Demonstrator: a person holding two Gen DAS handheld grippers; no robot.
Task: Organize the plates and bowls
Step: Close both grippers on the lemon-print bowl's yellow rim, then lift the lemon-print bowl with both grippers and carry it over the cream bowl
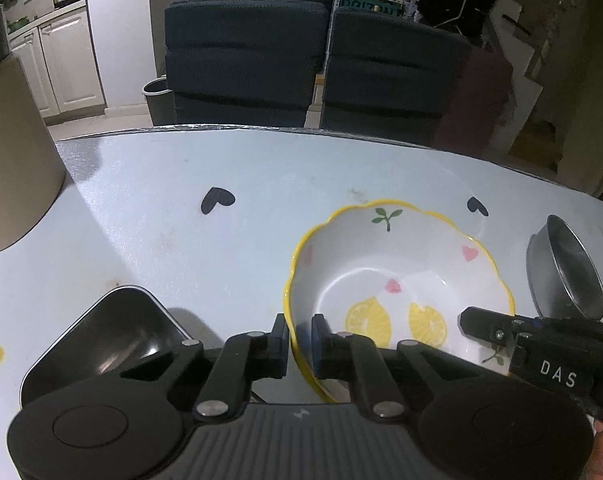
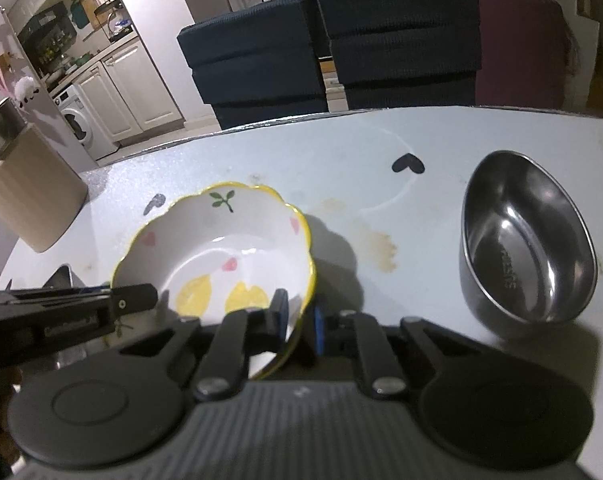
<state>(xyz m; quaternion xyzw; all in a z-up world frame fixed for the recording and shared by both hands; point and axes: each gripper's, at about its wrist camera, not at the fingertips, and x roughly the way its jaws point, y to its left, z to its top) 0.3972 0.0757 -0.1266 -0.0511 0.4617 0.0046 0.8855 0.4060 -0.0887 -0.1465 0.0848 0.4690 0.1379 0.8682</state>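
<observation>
Both tools are clamped on the same ceramic bowl (image 1: 401, 280), the scalloped one with the yellow rim and lemon slices, pink hearts and a green sprig painted inside. The left tool (image 1: 300, 344) pinches the bowl's near-left rim, one finger inside and one outside. The right tool (image 2: 299, 324) does the same on the near-right rim. In the left wrist view the right tool's side carries a white label reading "DAS".

The bowl sits on the pale tabletop (image 1: 221, 248), which has little dark heart marks. A round steel bowl (image 2: 527, 236) stands well apart to the right, with stamped lettering inside that I can't make out. A squarish steel dish (image 1: 109, 340) sits just left of the ceramic bowl. Two dark chairs (image 1: 245, 60) stand at the far edge.
</observation>
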